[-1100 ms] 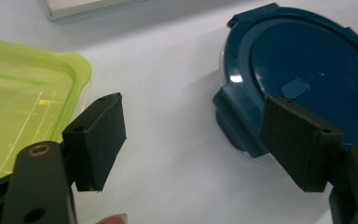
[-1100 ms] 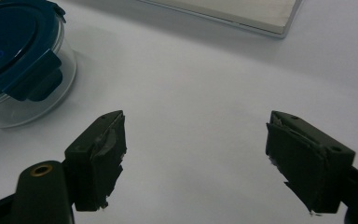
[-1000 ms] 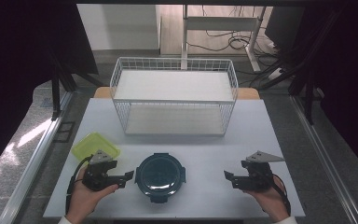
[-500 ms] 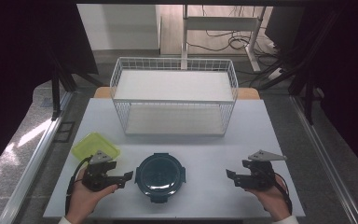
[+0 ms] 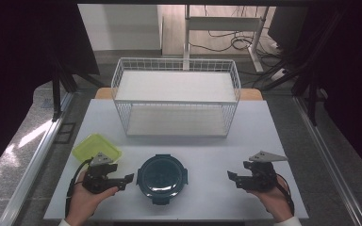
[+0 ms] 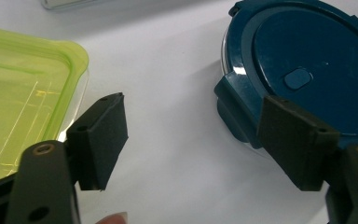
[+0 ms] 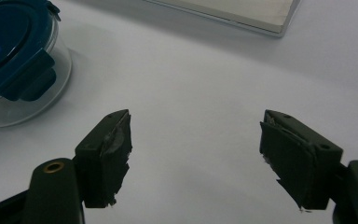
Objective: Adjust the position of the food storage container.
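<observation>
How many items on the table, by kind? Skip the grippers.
Lidded food containers: 2 (round dark blue container, yellow-green container)
Wire baskets: 1 (white wire basket)
Total: 3

Closed round blue-lidded container (image 5: 162, 178), table-front centre

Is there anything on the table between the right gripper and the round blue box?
Nothing visible. Only bare white table lies between the right gripper and the round blue box. Its fingers are apart, holding nothing.
</observation>
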